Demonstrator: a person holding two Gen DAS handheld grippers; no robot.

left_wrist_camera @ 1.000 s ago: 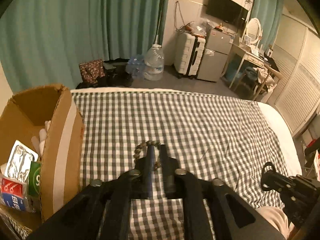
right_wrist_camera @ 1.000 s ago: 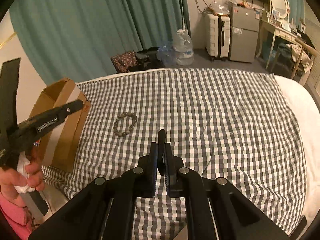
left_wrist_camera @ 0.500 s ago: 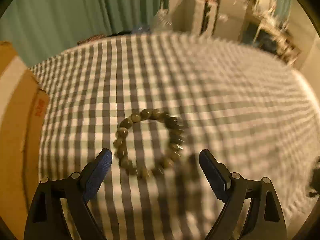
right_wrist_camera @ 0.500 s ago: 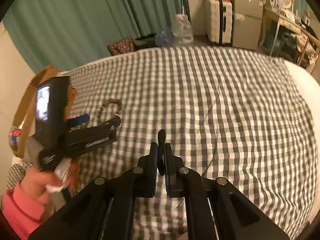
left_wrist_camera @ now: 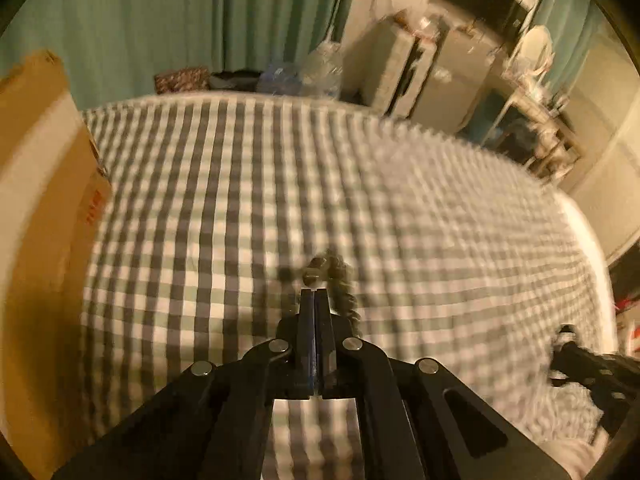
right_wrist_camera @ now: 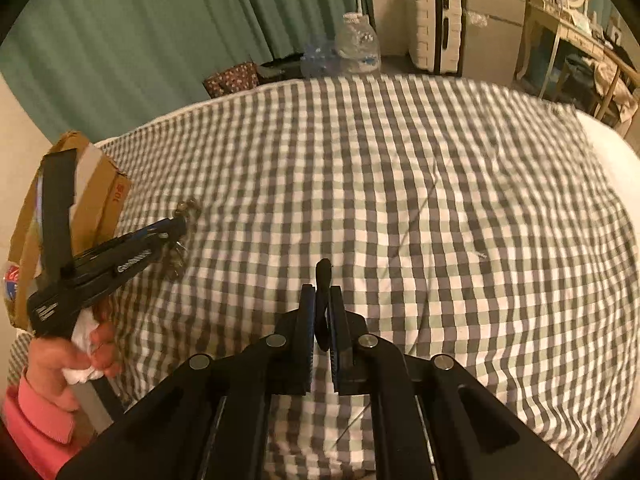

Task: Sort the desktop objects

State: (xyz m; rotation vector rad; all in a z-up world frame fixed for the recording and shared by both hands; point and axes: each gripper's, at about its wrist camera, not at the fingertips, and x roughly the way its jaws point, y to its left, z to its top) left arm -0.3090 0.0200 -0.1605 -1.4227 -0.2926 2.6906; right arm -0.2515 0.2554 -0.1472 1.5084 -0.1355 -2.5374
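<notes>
One bead bracelet, one cardboard box, two grippers, checked cloth

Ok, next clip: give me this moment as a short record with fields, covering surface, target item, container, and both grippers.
surface: checked sheet on a bed
target item: bead bracelet, bunched at the left gripper's tips
container: cardboard box, at the sheet's left edge
left gripper: jaws have just closed, pinching the bracelet
right gripper: shut on a thin black item, too dark to identify
image quality: left wrist view blurred

The left claw has dropped and snapped closed on the bead bracelet.
</notes>
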